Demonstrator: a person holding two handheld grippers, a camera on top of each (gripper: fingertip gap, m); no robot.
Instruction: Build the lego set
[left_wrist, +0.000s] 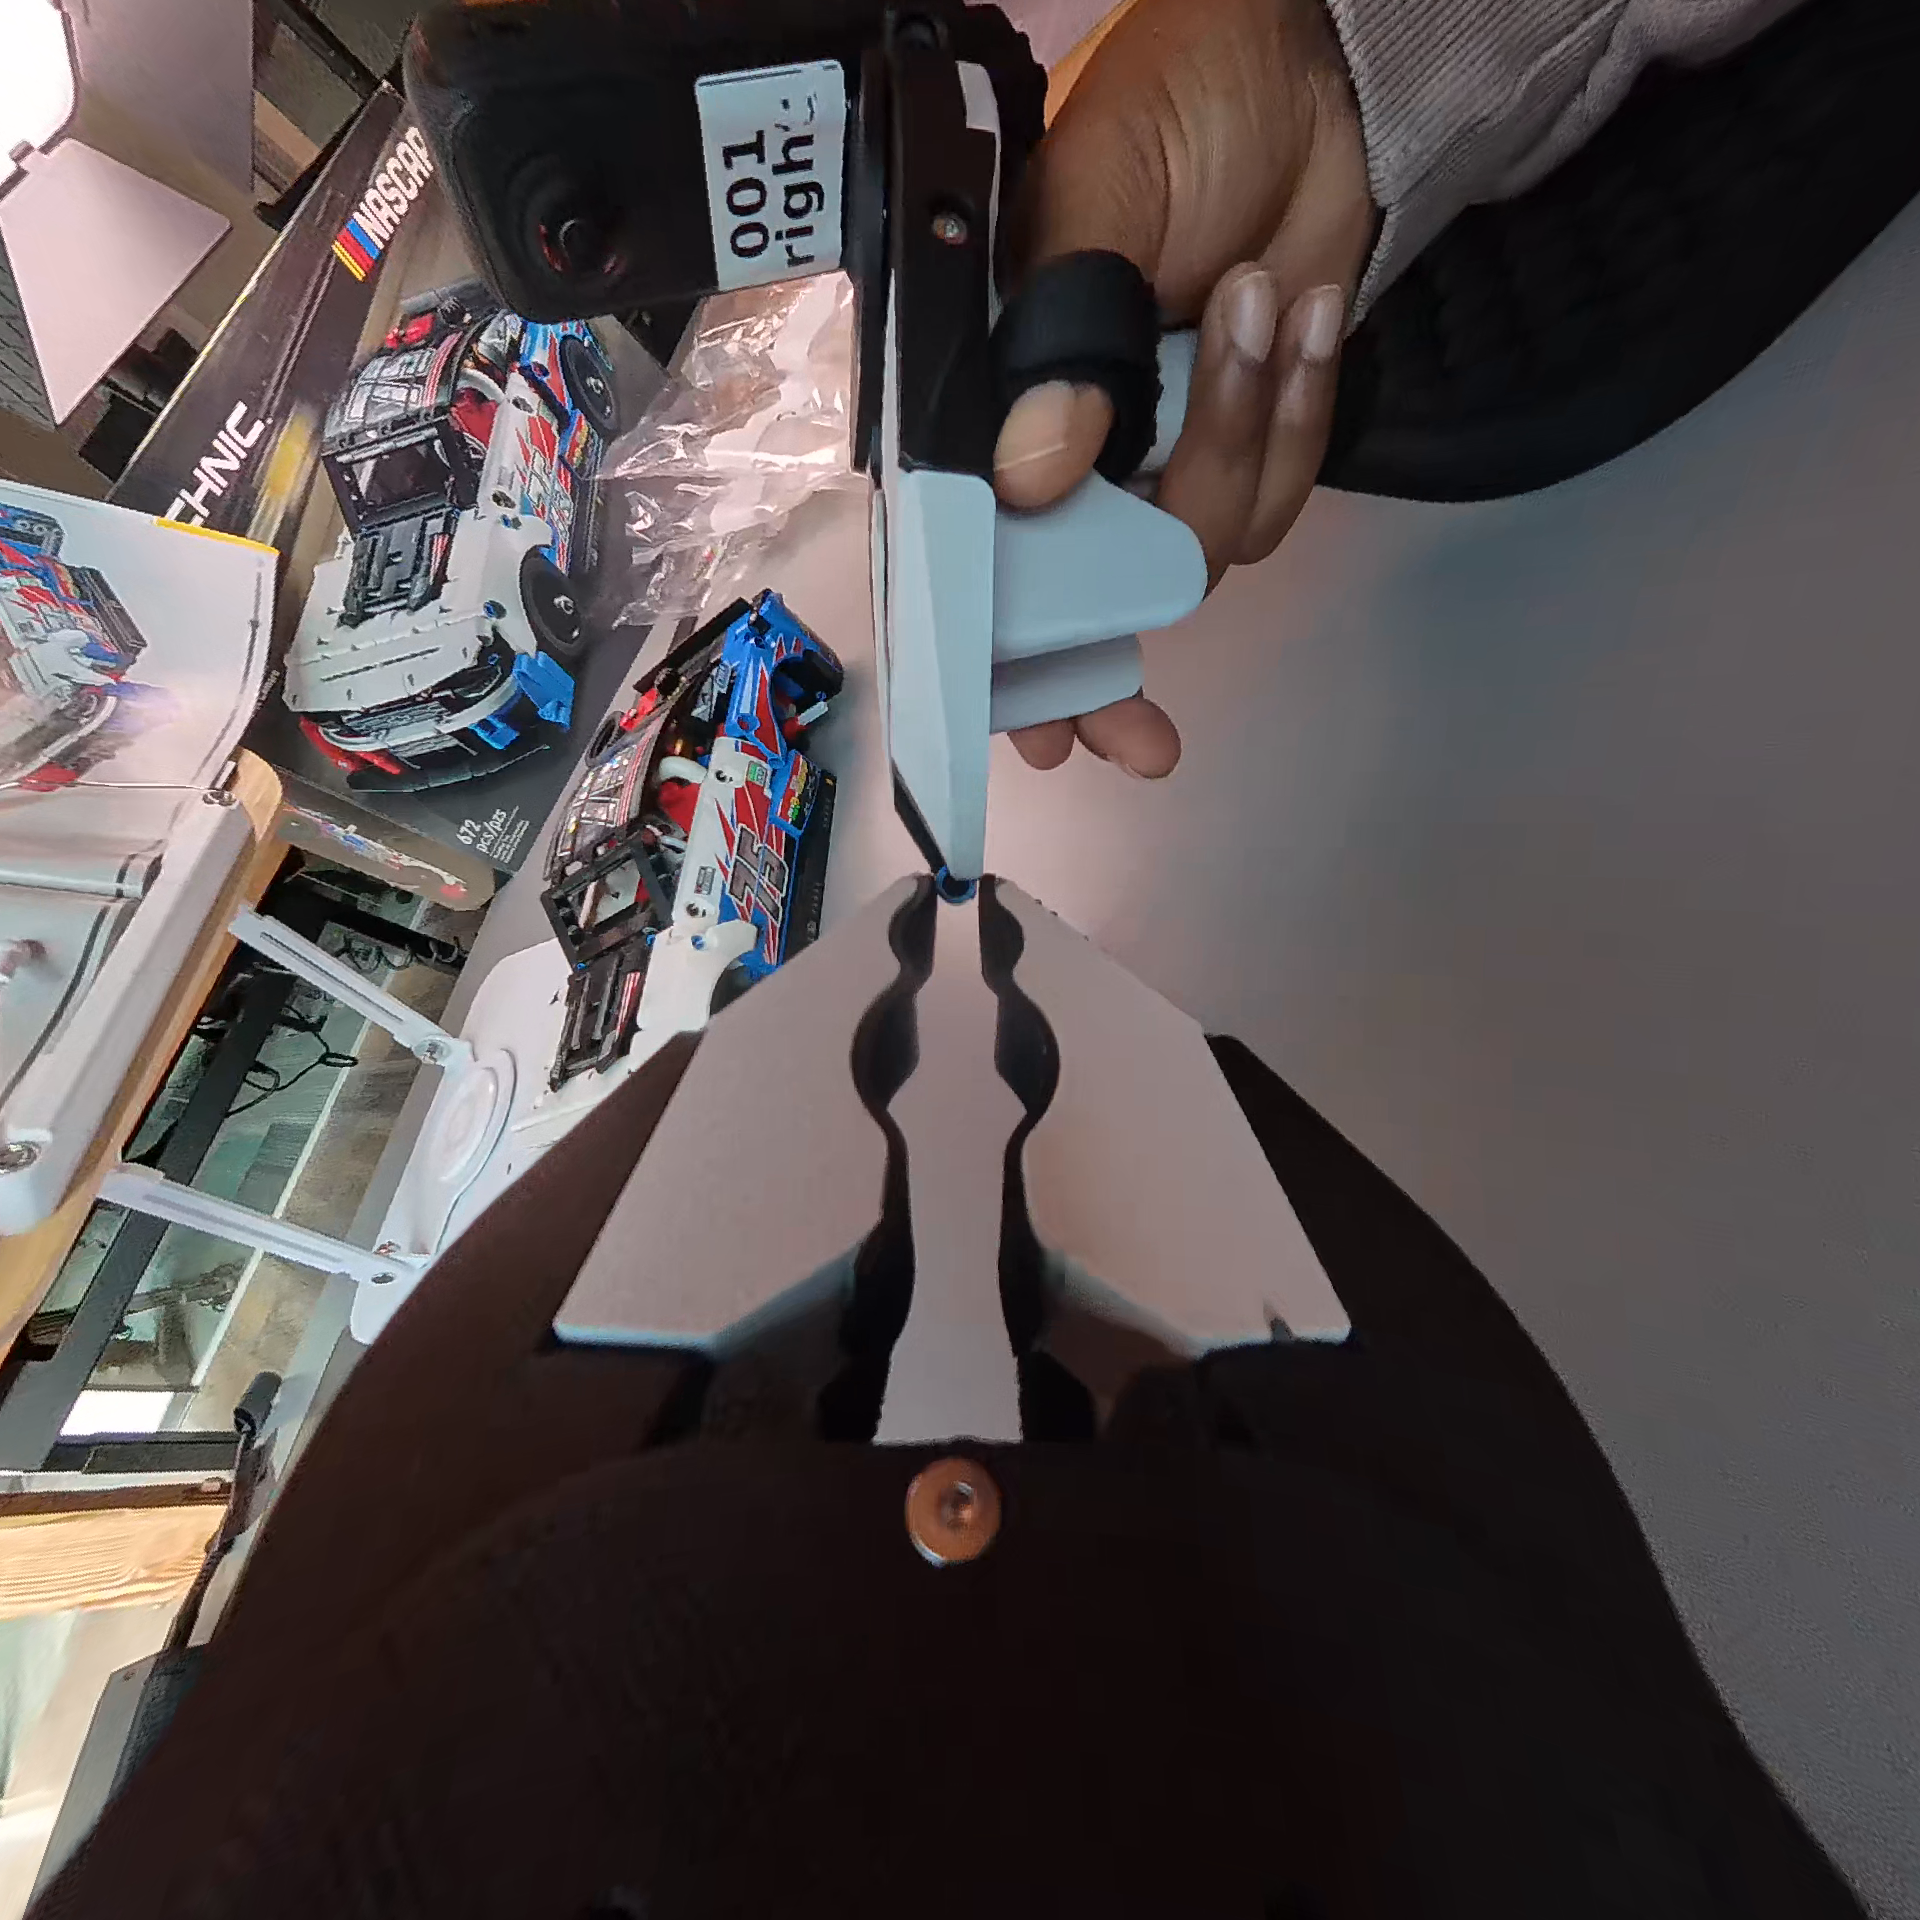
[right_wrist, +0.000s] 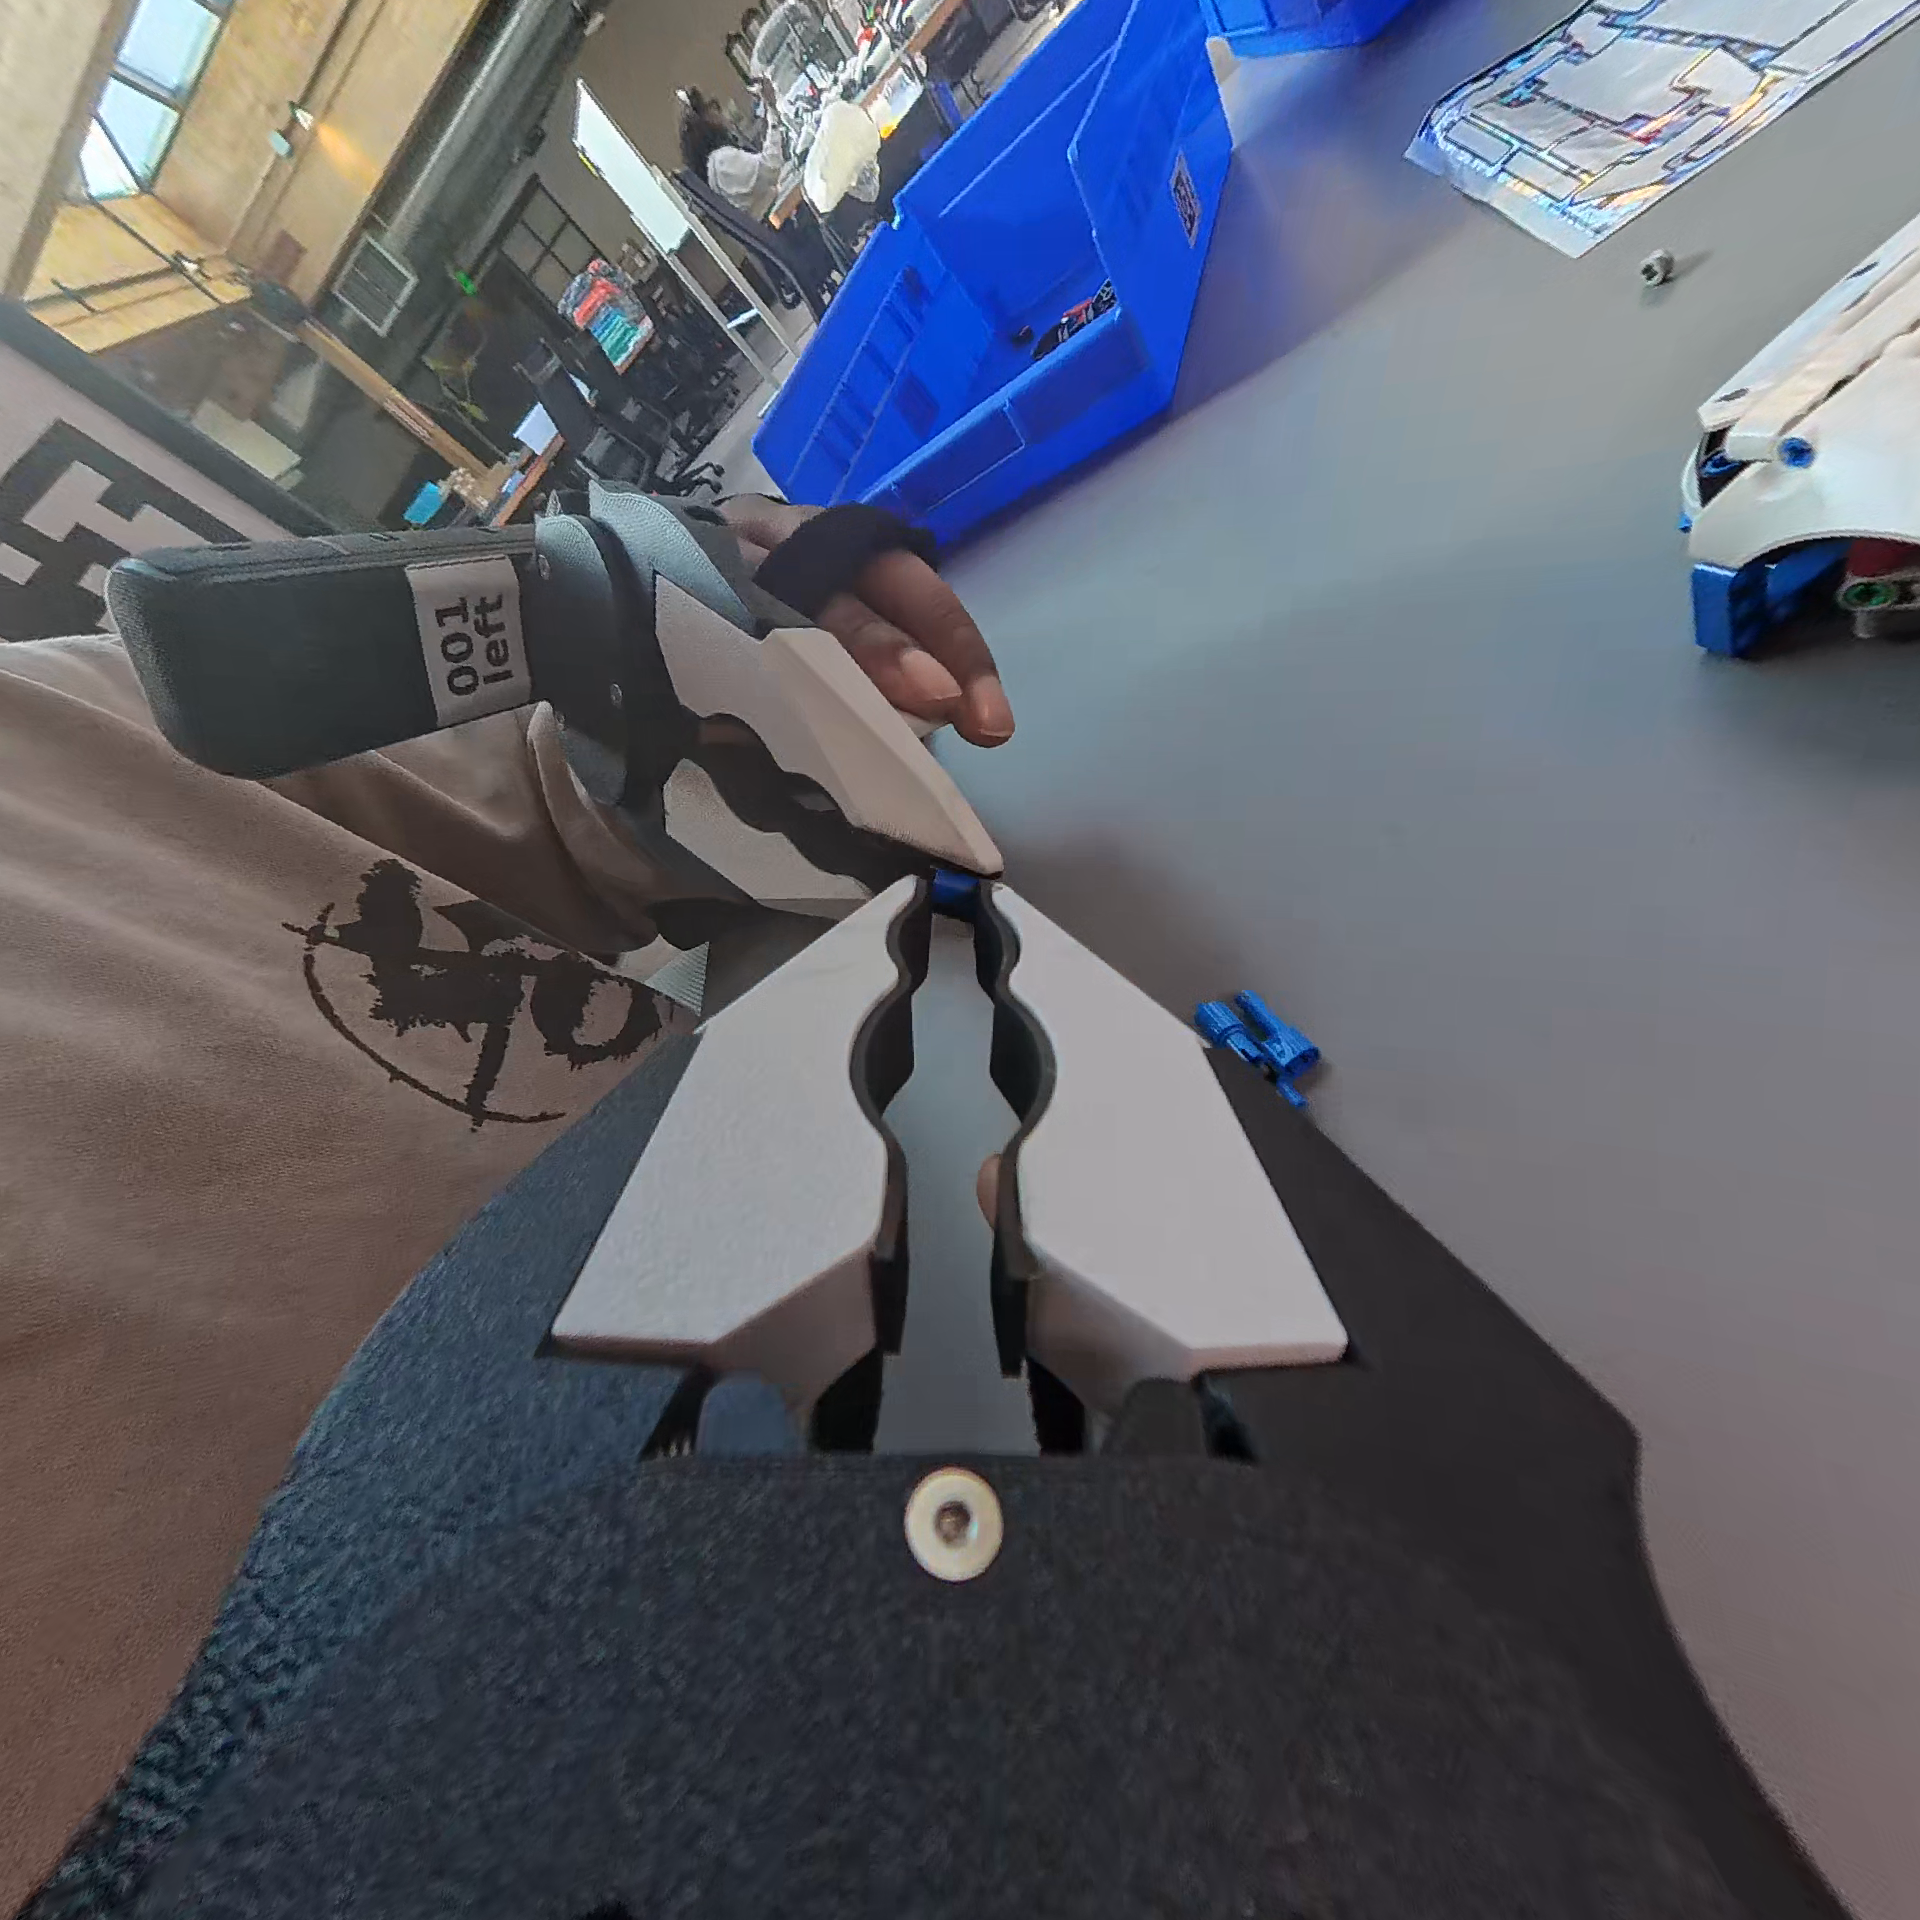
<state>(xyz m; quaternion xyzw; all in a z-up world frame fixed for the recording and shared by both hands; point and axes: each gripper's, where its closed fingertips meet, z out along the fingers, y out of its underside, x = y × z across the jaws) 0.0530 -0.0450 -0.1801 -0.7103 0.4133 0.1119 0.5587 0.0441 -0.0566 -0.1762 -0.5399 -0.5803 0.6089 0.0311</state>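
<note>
A small blue Lego pin (left_wrist: 951, 886) sits between the tips of my left gripper (left_wrist: 951, 896), which is shut on it above the grey table. My right gripper (left_wrist: 958, 864) comes down from above and its closed tips meet the same pin. In the right wrist view the blue pin (right_wrist: 954, 891) is pinched in my right gripper (right_wrist: 954, 902), and the left gripper (right_wrist: 979, 864) touches it from the left. The partly built blue, white and red Lego car (left_wrist: 707, 831) lies on the table to the left; its white and blue front shows at right (right_wrist: 1829, 499).
The set's box (left_wrist: 416, 468), a clear plastic bag (left_wrist: 738, 447) and an instruction booklet (left_wrist: 104, 644) on a white stand lie left. Loose blue pins (right_wrist: 1257, 1044) lie by my right gripper. A blue bin (right_wrist: 1018, 312), a sticker sheet (right_wrist: 1642, 114) and a small grey piece (right_wrist: 1659, 268) are farther off. From either gripper's tips it is about 25 cm to the small grey piece (right_wrist: 1659, 268).
</note>
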